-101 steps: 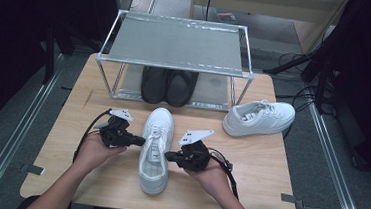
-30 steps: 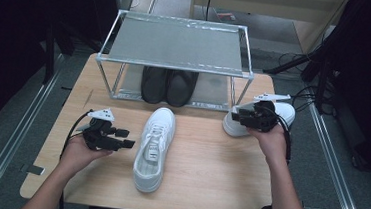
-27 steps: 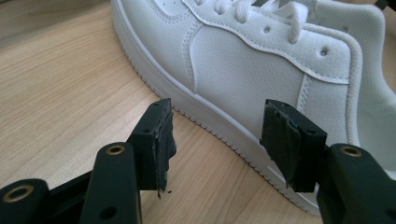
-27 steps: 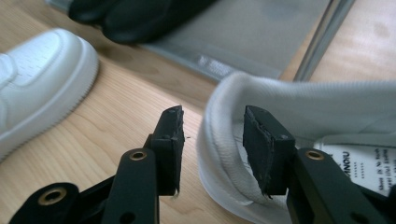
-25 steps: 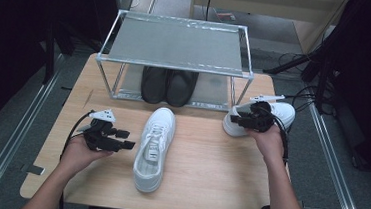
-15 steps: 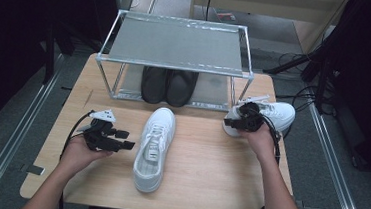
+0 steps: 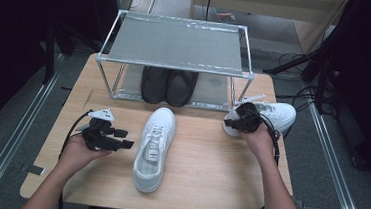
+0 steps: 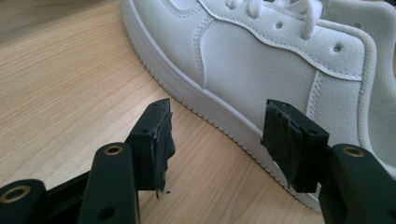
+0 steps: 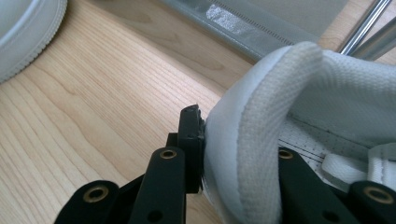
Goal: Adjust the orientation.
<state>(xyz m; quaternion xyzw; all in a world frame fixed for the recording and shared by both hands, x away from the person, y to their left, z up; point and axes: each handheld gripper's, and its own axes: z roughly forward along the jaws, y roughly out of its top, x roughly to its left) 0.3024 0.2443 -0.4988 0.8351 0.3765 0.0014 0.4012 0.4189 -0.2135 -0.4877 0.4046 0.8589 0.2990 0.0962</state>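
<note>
Shoe rack (image 7: pixel 178 46): metal frame at the table's far edge; mesh top shelf bare, lower level holds 2 dark shoes (image 7: pixel 169 85) side by side, heels partly hidden under the shelf.
Right gripper (image 7: pixel 237 122): jaws have just been closing and clamp the padded heel collar of the right white sneaker (image 7: pixel 273 114), 1 jaw outside, 1 inside.
Right white sneaker: on the table's far right, beside the rack's corner post; its heel is covered by the gripper.
Left gripper (image 7: pixel 120 138): jaws apart, nothing between them, just beside the middle white sneaker (image 7: pixel 154 147).
Middle white sneaker: flat on the wooden table (image 7: pixel 203 171), toe toward the rack.
</note>
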